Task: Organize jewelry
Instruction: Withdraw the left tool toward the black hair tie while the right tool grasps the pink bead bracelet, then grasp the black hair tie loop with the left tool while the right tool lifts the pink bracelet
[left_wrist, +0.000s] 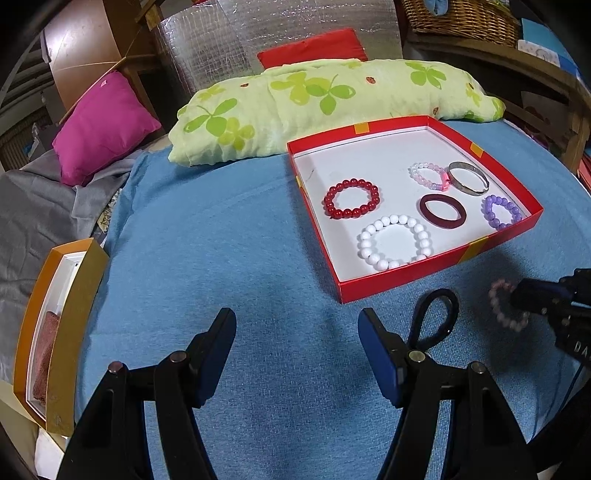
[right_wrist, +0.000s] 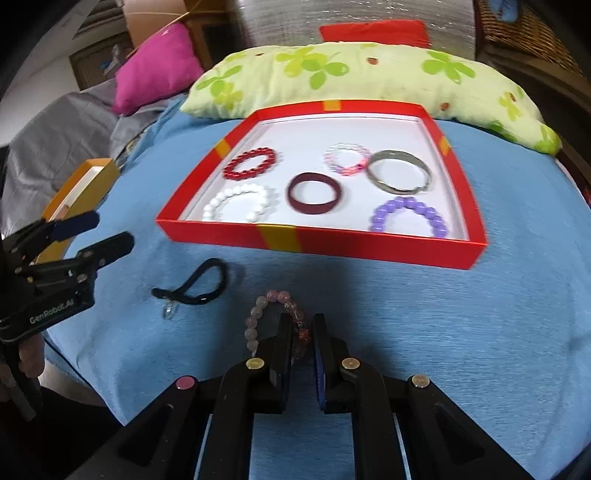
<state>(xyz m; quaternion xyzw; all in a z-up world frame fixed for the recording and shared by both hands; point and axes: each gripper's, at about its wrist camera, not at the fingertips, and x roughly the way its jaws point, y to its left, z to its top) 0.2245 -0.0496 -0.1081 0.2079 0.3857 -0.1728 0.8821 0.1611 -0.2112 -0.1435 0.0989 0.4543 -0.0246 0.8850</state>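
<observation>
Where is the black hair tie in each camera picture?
Left wrist view: the black hair tie lies lower right on the blue cloth, just behind the left gripper's right finger.
Right wrist view: the hair tie lies left of centre.
Shared landmark: in both it lies just in front of the red box.

A: Light looks even and soft; dark shadows pool on the blue cover (right_wrist: 461, 332) just below the red tray (right_wrist: 476, 249).

B: The right wrist view smears there; corners bend and blacken.
</observation>
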